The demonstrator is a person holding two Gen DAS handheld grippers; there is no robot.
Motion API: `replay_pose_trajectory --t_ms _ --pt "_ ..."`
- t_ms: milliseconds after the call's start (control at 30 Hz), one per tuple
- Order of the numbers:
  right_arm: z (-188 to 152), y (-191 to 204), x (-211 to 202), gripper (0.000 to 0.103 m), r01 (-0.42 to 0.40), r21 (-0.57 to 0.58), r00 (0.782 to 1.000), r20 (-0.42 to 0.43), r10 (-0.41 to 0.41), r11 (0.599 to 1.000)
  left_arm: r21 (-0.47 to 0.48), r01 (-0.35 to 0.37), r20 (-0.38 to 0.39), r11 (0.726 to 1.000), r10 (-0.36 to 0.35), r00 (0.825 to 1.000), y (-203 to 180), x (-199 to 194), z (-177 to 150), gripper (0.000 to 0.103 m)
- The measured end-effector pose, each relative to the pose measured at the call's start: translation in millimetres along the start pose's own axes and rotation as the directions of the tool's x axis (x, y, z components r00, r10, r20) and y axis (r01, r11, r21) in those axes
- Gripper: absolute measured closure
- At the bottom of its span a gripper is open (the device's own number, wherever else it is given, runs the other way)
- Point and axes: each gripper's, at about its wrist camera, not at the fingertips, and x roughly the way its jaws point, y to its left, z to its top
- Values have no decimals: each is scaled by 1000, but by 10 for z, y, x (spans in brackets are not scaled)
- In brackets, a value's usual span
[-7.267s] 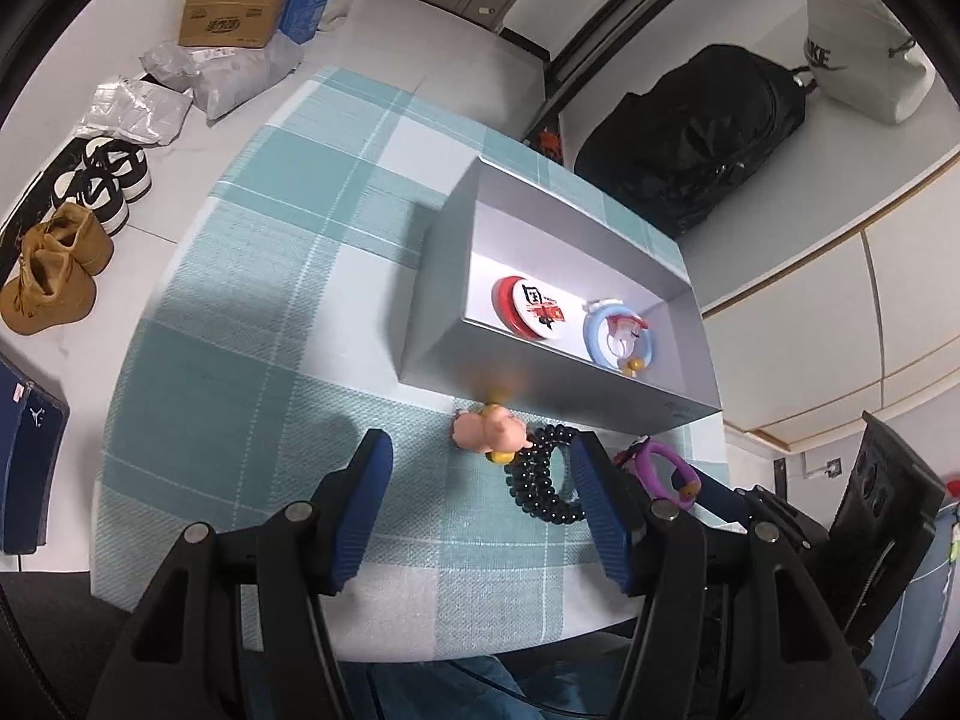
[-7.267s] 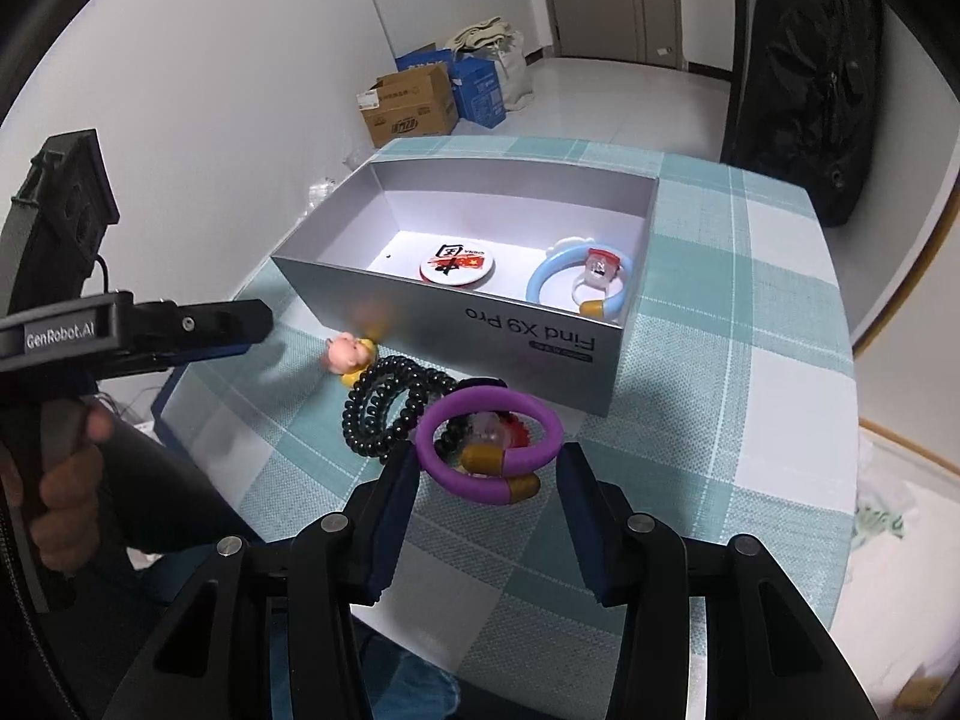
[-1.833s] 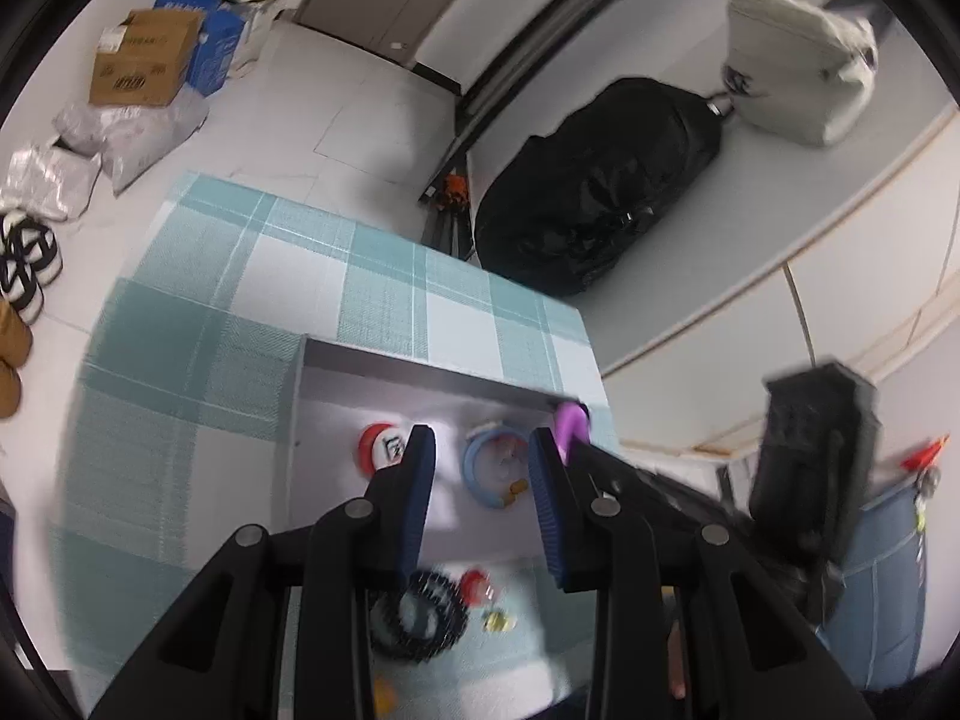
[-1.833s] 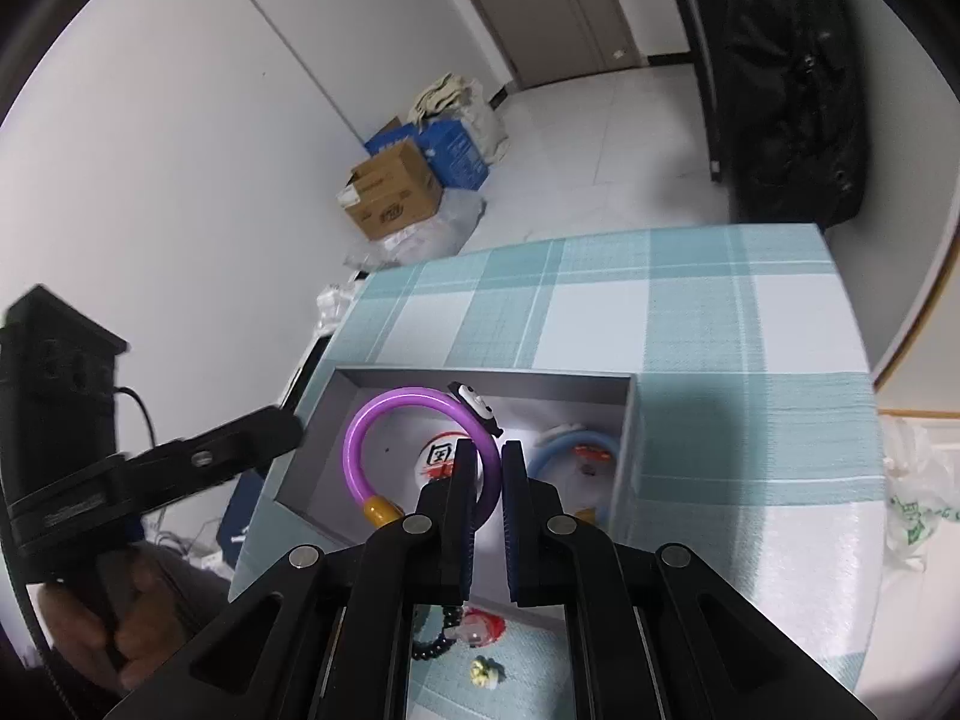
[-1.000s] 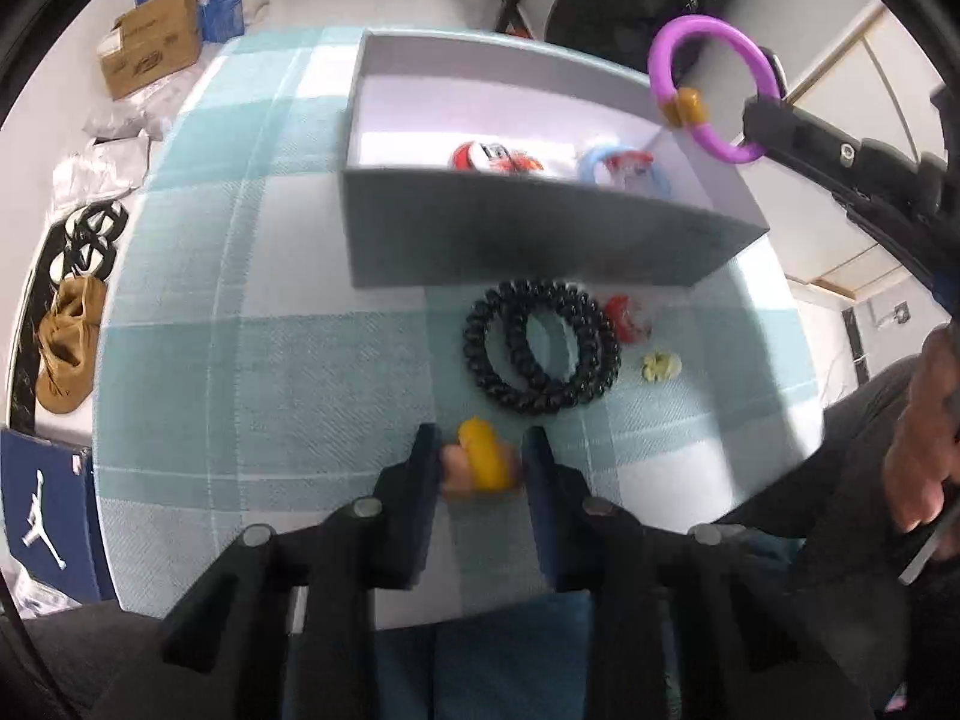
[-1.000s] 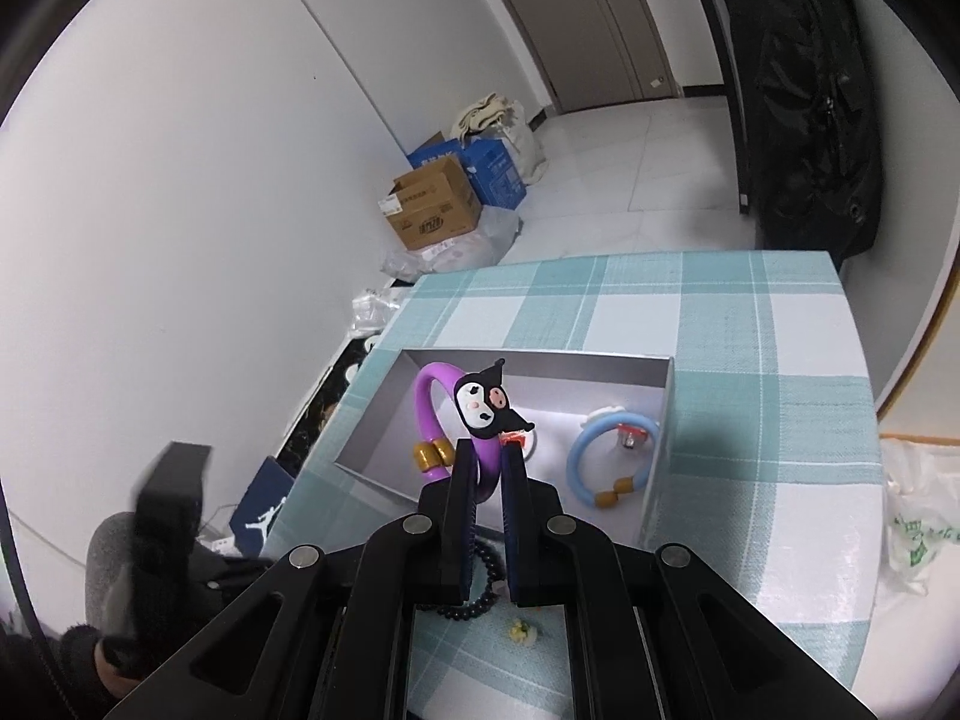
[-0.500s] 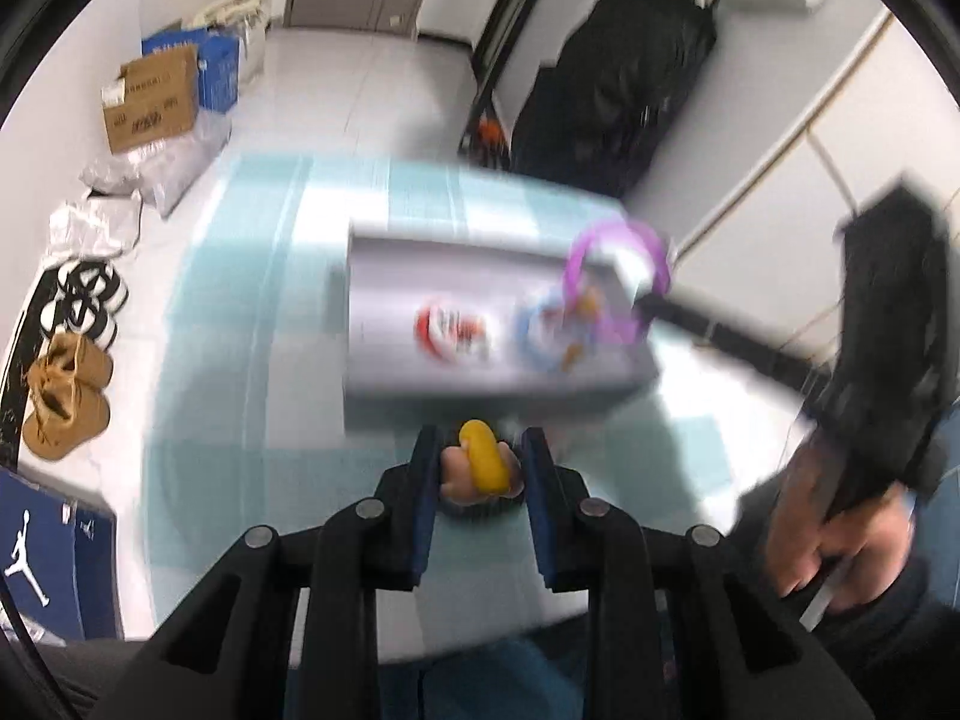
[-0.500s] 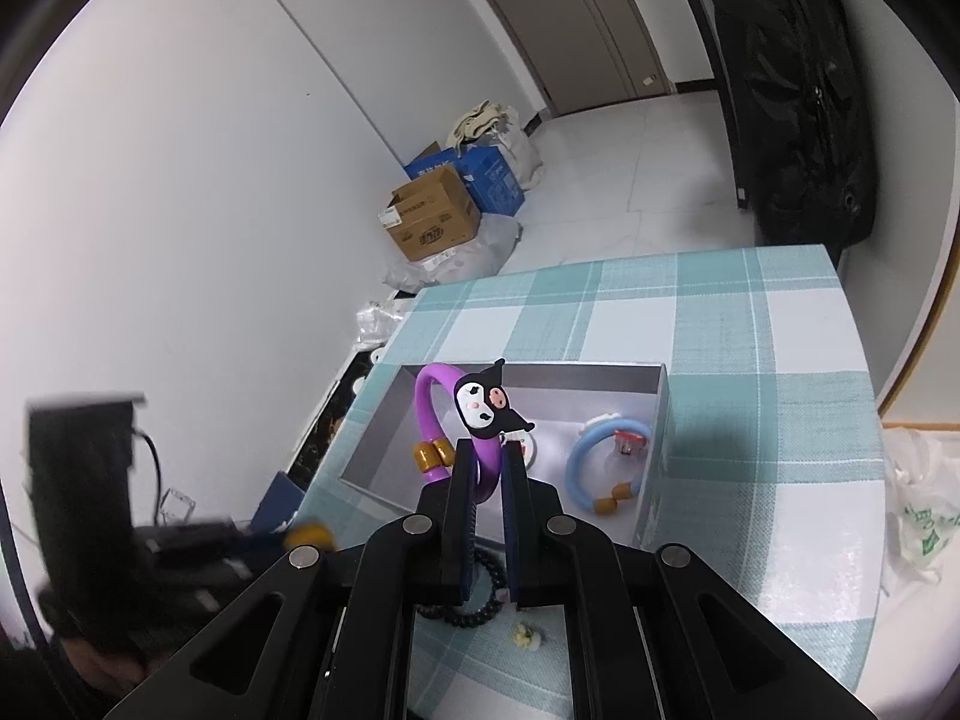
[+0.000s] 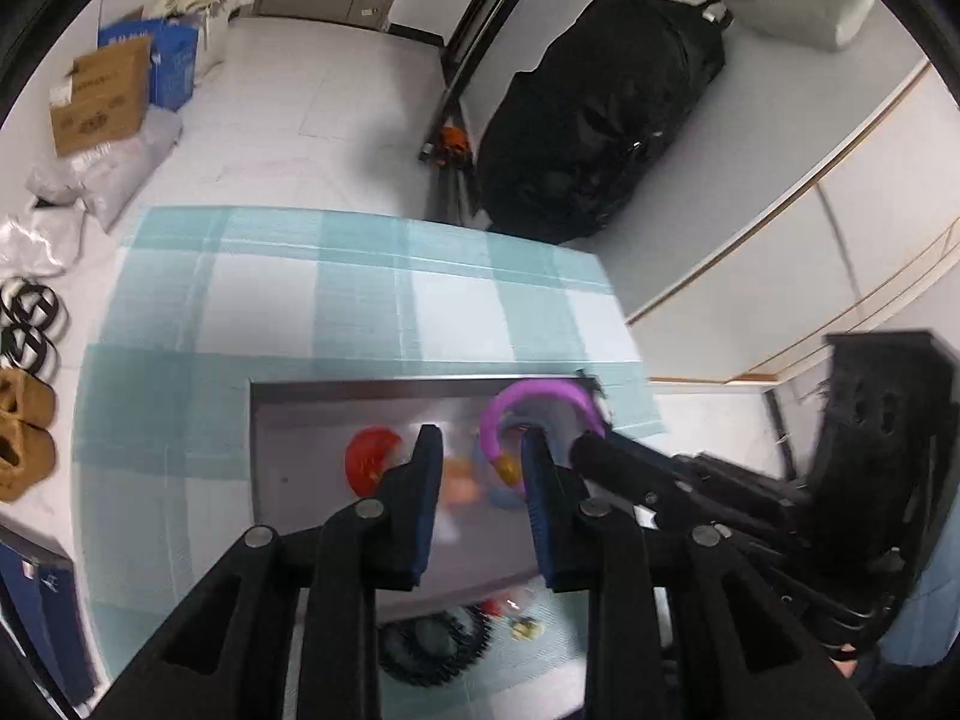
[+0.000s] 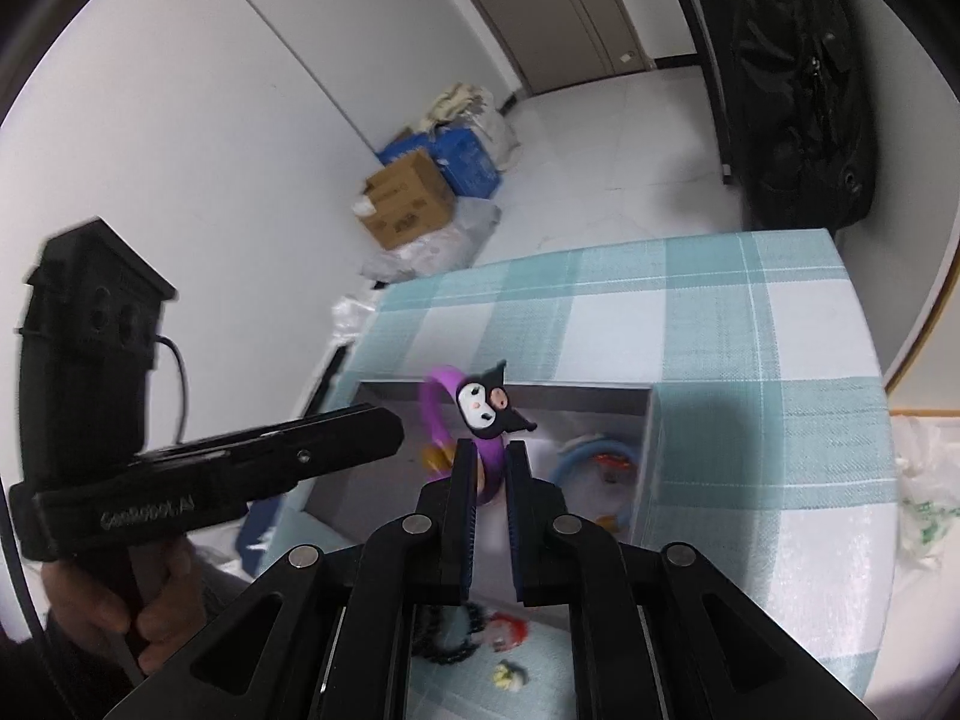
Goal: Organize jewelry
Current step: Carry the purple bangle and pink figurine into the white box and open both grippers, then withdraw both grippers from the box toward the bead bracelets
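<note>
Checked tablecloth (image 10: 780,360), grey box (image 10: 651,420), right hand-held gripper (image 10: 487,468) clamping purple bracelet (image 10: 489,459), left hand-held gripper (image 9: 480,462) parted

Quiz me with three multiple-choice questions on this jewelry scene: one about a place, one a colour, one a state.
1. Where is the black hair tie?
A. On the floor
B. On the tablecloth, outside the box
C. In a tool

2. What colour is the bracelet with the cartoon charm?
A. Green
B. White
C. Purple

3. What is the right tool doing?
A. Gripping the bracelet
B. Lying on the table
C. Gripping the hair tie

Answers: B, it lies on the cloth by the box's near wall; C, the band is purple; A, its fingers are closed on the band above the box.
</note>
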Motion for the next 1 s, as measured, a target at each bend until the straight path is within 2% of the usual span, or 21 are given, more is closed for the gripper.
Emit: replay_pose_trajectory --t_ms 33,67,100,133,167,367,500,733,1000 --pt "5 1 14 86 31 -12 1000 3 -31 999 -1 -6 2 1000 6 1000 2 -2 0 67" --pt "12 -1 19 77 41 -20 999 5 -41 999 -16 1 6 1000 -1 1000 28 -7 -2 56" --pt "18 -8 10 71 30 -19 1000 10 -30 999 -40 17 19 999 -17 1000 72 -26 -3 52" --pt "20 -12 -6 58 23 -18 1000 19 -23 1000 -50 27 24 998 -25 999 89 -44 3 52" --pt "19 -13 -38 50 23 -20 999 36 -22 1000 -55 31 31 998 -29 999 110 -68 8 52" --pt "-14 -102 -82 50 18 21 999 40 -19 1000 -52 25 67 998 -21 998 144 -183 -37 51" --pt "-57 -92 -141 50 32 7 998 51 -32 999 -52 12 72 999 -8 997 154 -214 -109 51" --pt "-177 -146 -236 45 63 13 996 59 -63 998 -61 -37 93 997 43 995 215 -329 -265 51" --pt "-368 -103 -348 29 81 -34 995 67 -78 996 -46 -45 95 998 49 994 223 -457 -489 51"
